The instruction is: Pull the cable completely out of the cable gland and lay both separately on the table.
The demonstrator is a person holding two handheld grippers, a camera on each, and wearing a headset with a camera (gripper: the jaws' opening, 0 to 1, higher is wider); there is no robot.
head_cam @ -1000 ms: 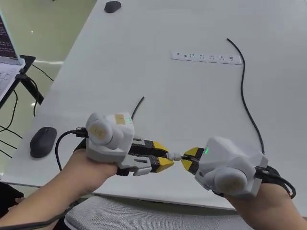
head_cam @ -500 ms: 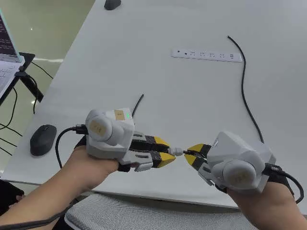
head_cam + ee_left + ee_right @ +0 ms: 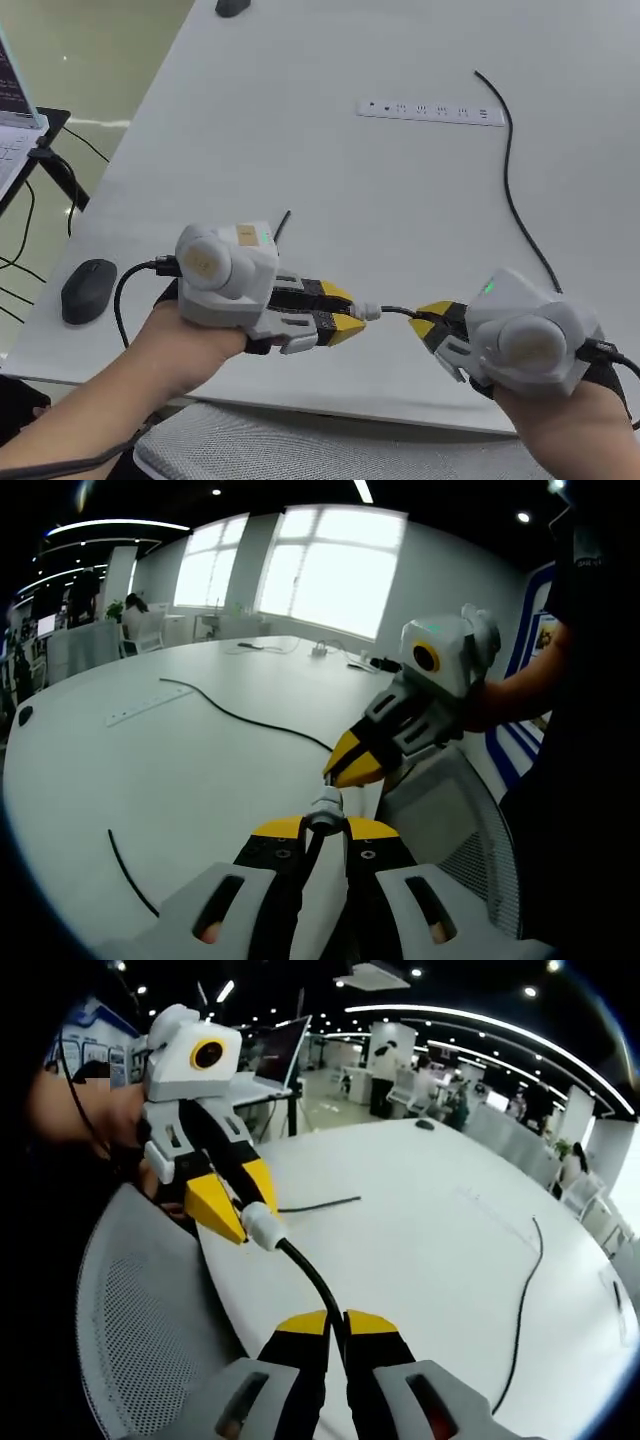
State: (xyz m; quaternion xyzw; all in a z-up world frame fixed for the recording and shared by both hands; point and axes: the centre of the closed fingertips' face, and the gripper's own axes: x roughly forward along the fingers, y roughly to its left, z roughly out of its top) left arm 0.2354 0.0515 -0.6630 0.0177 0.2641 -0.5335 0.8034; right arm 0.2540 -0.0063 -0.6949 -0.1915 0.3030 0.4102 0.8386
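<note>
Open-plan office, wide white tabletop (image 3: 300, 120), power strip (image 3: 430, 113) at one o'clock, computer mouse (image 3: 88, 290) at nine o'clock, laptop (image 3: 15, 110) at ten o'clock, grey mesh chair (image 3: 130, 1330), tall windows (image 3: 320, 570), ceiling light strips (image 3: 480, 1025)

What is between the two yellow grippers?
A short black cable stretches from the white cable gland in the left gripper to the right gripper; the head view shows it.

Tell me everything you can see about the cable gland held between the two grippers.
The cable gland is a small white, plastic-looking fitting with a rounded, collared body. It is held in the air over the near edge of the table, pinched at the yellow tips of the left gripper. A black cable comes out of its end and curves to the right gripper, which is clamped on it. Nothing else touches the gland.
</note>
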